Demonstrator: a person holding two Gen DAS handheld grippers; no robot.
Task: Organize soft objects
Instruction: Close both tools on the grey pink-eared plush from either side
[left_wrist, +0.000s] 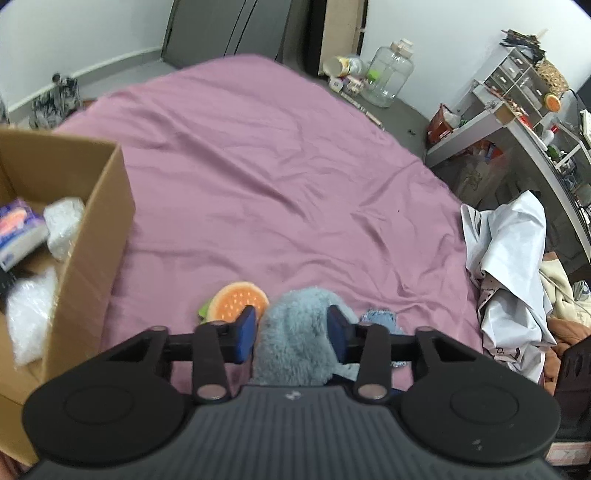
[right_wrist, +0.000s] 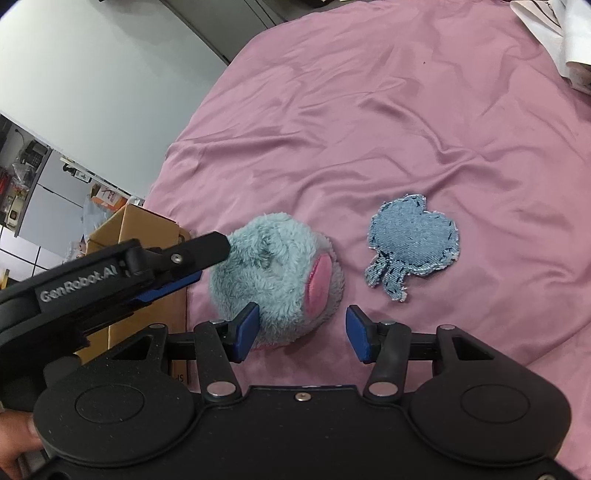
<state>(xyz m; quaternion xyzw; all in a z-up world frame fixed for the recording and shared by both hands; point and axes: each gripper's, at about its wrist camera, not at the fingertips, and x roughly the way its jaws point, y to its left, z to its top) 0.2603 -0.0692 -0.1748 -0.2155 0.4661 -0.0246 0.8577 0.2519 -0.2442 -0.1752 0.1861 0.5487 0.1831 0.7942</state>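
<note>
Plush (left_wrist: 295, 332): fluffy blue-grey, pink patch, on bed (left_wrist: 258, 166)
Left hand-held gripper (left_wrist: 291, 332): pads pressed into plush
Right hand-held gripper (right_wrist: 301, 334): open, empty
Left view only: burger toy (left_wrist: 236, 301), box (left_wrist: 88, 236)

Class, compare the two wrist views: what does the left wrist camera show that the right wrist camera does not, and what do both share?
Only the left wrist view shows the orange burger-shaped plush and the open cardboard box's contents.

Only the right wrist view shows the fluffy blue plush toy's pink patch and the right gripper, open.

Both share the fluffy blue plush toy, the frayed denim patch, the pink bedsheet and the left gripper.
</note>
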